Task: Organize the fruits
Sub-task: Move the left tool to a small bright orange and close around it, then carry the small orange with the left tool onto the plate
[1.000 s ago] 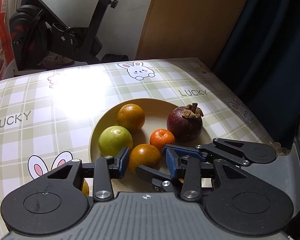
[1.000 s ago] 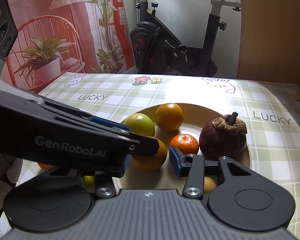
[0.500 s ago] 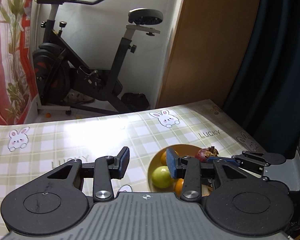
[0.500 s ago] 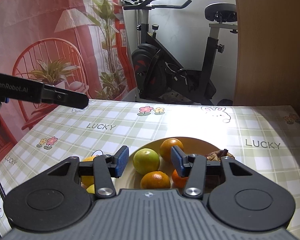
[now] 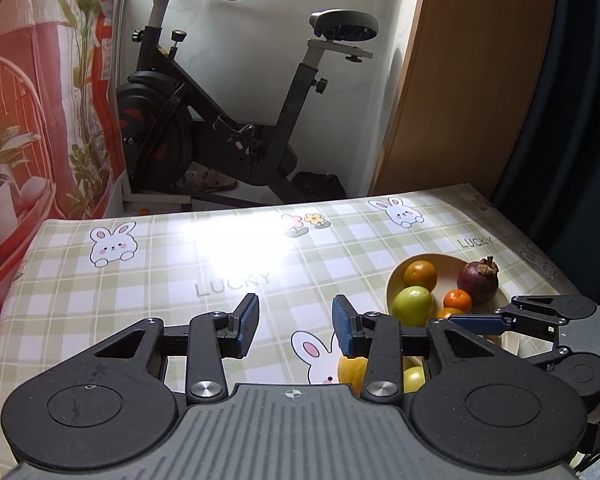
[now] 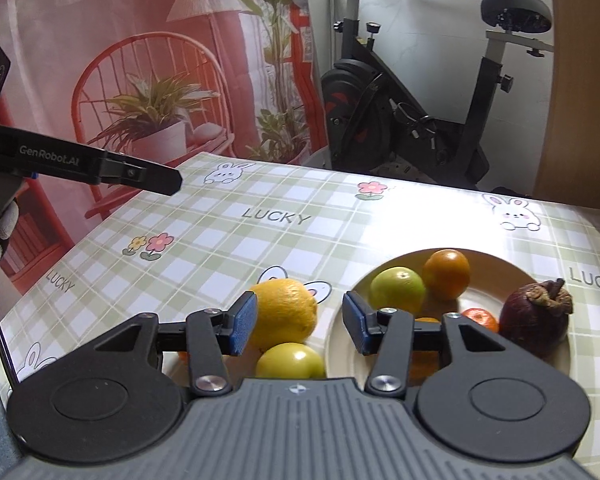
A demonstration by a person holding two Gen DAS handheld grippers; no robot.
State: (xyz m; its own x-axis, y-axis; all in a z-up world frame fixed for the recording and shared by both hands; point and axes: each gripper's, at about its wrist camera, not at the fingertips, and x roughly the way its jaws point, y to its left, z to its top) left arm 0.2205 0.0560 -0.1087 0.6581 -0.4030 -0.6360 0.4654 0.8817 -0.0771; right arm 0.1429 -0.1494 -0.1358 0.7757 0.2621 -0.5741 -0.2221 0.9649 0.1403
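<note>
- Plate (image 6: 512,264) at 3 o'clock on the checked surface (image 6: 228,248), already loaded: green fruit (image 6: 397,289), orange (image 6: 447,273), small tangerine (image 6: 481,318), dark mangosteen (image 6: 535,317), plus another orange (image 6: 424,360) mostly hidden behind the right gripper's linkage.
- Two fruits not plated yet, lying on the surface just beside the plate's 9 o'clock rim: a big yellow-orange citrus (image 6: 284,311) and a yellow-green fruit (image 6: 290,365) at its 6 o'clock, looks touching it.
- A sliver of something orange under the right gripper's left finger; too hidden to say what.
- Right gripper (image 6: 298,322): fingers spread wide, empty, hovering low with the citrus just inside the left pad.
- Left gripper (image 5: 295,324): fingers spread wide, empty, raised over bare cloth around 9 o'clock of the plate, nothing between the pads.
- Step, my read: between picks; plate part-filled, leftover fruits are the next targets.
- Next move probably calls for: right gripper shifts a bit toward 9 o'clock to centre the citrus, drops, closes gently on the round skin so it won't roll, then lifts toward the free plate area at 12 o'clock.
- Left gripper should keep out of that path.
</note>
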